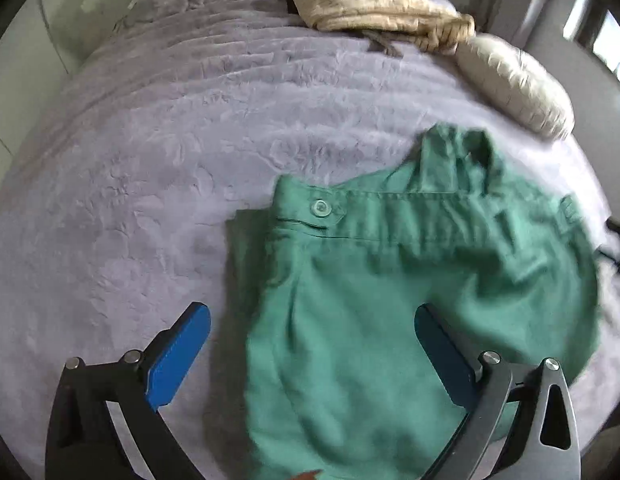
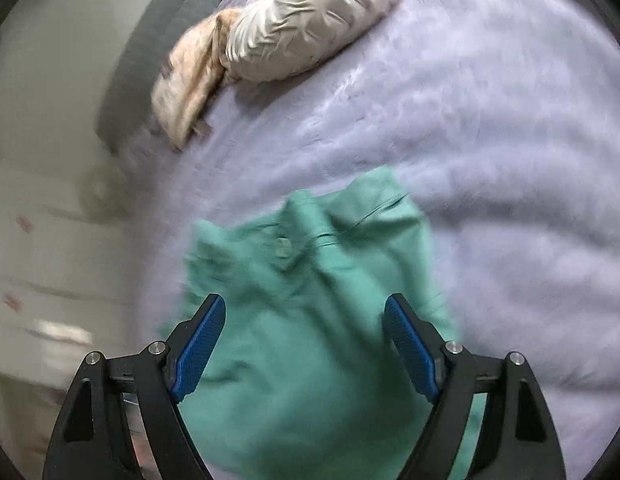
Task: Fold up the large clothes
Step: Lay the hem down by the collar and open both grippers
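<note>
The green trousers are motion-blurred in the right wrist view, their lower end cut off

So it's a bed with a fuzzy lavender blanket, green garment lying folded on it, plus a cream puffy jacket and tan bundle at the far end.

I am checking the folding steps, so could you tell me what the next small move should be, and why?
Probably lower the left gripper and close it on the near edge of the green trousers, to start another fold. Both it and the right gripper stand open, gripping nothing, and the trousers lie rumpled on the lilac blanket.
</note>
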